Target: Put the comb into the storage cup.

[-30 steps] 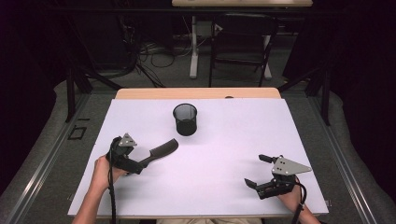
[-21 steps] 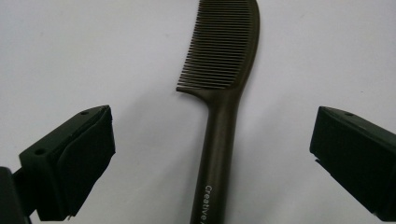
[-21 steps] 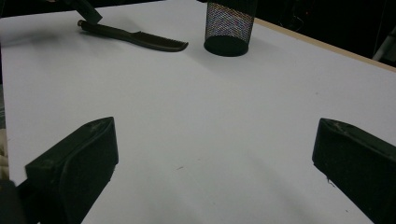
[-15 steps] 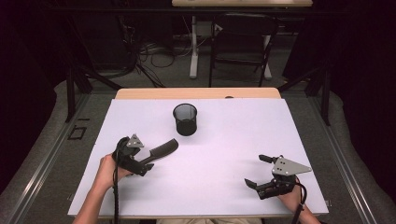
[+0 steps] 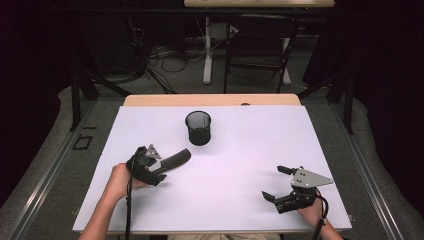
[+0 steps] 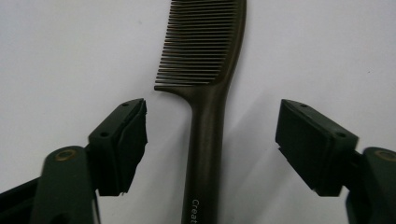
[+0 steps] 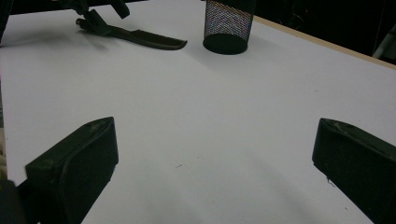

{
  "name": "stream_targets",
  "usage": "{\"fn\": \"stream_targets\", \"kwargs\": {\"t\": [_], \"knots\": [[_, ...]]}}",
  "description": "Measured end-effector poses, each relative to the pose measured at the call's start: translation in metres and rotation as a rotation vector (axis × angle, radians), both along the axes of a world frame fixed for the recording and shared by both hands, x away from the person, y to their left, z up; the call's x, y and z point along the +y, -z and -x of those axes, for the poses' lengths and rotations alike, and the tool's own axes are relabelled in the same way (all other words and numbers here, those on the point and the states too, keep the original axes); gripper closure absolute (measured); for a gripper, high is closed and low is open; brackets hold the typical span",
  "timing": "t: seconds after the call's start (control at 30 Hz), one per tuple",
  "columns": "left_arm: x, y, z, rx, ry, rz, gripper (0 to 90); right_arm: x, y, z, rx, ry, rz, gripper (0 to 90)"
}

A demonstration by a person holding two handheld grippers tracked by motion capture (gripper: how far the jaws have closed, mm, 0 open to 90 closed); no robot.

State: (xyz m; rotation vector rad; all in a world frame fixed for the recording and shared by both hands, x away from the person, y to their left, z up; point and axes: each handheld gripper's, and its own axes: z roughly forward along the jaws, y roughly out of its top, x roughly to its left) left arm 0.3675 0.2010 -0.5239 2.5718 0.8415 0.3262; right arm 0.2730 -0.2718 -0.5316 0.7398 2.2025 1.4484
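Observation:
A dark brown comb (image 5: 174, 160) lies flat on the white table, teeth end toward the mesh cup. My left gripper (image 5: 159, 171) is at its handle end. In the left gripper view the comb's handle (image 6: 205, 140) runs up between the two jaws, with a gap of table showing on each side; the jaws have just been closing and the pads do not touch it. My right gripper (image 5: 272, 182) rests at the front right, open, with bare table between its jaws (image 7: 215, 154). From there the comb (image 7: 140, 38) shows far off at the upper left.
A black mesh cup (image 5: 198, 127) stands upright behind the comb, near the table's middle back; it appears again as the cup (image 7: 229, 25). The white sheet (image 5: 260, 140) covers the table up to a wooden strip at the far edge. Dark floor, cables and chair legs lie beyond.
The left hand has slid its gripper to the right along the table, onto the comb's handle end. The right gripper and the cup have stayed put.

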Motion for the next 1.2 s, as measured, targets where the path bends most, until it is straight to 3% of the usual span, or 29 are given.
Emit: {"fn": "stream_targets", "kwargs": {"t": [0.23, 0.43, 0.9, 1.2], "knots": [[-0.009, -0.002, -0.006, 0.062, 0.002, -0.029, 48.9, 0.001, 0.000, 0.001, -0.003, -0.001, -0.003, 0.0], [-0.006, 0.002, -0.011, 0.110, -0.018, -0.045, 56.5, -0.001, 0.000, 0.002, -0.004, -0.001, -0.001, 0.0], [0.004, 0.008, -0.019, 0.146, 0.021, -0.016, 70.7, -0.001, 0.000, 0.002, 0.000, 0.001, 0.001, 0.0], [0.004, 0.008, -0.017, 0.135, 0.028, -0.015, 72.4, -0.002, -0.001, 0.003, -0.003, 0.004, 0.002, 0.0]]}}
